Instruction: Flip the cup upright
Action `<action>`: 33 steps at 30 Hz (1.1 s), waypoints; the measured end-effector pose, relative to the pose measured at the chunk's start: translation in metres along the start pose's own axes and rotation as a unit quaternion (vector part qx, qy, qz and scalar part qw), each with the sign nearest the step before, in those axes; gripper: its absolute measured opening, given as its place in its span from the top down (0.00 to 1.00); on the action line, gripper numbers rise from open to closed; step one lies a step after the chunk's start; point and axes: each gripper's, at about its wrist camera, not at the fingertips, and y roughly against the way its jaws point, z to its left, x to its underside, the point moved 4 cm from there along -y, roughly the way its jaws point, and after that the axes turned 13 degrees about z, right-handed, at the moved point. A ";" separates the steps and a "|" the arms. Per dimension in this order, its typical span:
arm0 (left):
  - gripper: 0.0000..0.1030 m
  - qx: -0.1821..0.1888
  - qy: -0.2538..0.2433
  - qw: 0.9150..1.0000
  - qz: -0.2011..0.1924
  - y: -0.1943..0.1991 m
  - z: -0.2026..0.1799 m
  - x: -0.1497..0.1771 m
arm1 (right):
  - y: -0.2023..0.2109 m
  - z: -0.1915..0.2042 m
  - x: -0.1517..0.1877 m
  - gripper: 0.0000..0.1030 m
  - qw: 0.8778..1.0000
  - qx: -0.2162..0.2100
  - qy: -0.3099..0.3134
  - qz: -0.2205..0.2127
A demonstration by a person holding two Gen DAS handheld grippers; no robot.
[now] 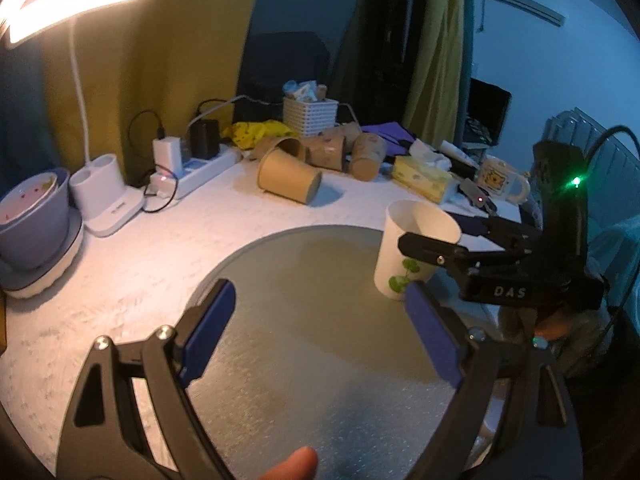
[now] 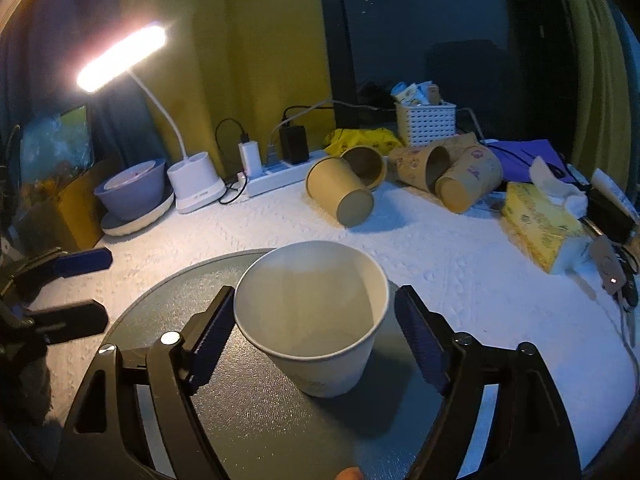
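While I hold both tools over the desk, quick notes:

Cup pos: white paper cup stands mouth-up on the round grey mat, near the mat's right edge in the left wrist view; base looks flat on the mat, maybe a slight lean, hard to say w/ the fisheye.

Right gripper: my fingers sit either side of the cup just below the rim; blue pads near the wall but a gap shows on the right side, left side v. close, can't tell if it touches. So spread about cup-width, not clamping.

Left gripper: wide apart, nothing between the fingers, hovering over bare mat, well apart from the cup.

Task status: I'd judge the flip done, cup upright; what's left is to back the right tool off w/o knocking it.

Handling: thin paper, empty, so v. light and easy to tip or drag. Wall is soft, crushes if squeezed hard. Rolled rim is the stiffest part, so grip just under it, gently.

Risk: a pad catching the rim on the way out would topple it.

Clutter: brown paper cups lying on their sides, tissue box, desk lamp, all far back, not in the way.
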 end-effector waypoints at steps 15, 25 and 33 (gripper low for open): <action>0.15 -0.003 0.001 0.999 -0.046 0.058 -0.053 0.017 | 0.085 0.009 0.019 0.14 0.999 0.017 -0.012 -0.034; 0.15 -0.030 0.018 0.997 -0.074 0.095 -0.083 0.018 | 0.146 0.006 0.028 0.14 0.996 0.039 -0.020 -0.076; 0.15 -0.046 -0.012 0.993 -0.107 0.131 -0.118 0.005 | 0.205 0.002 0.028 0.14 0.992 0.056 -0.014 -0.115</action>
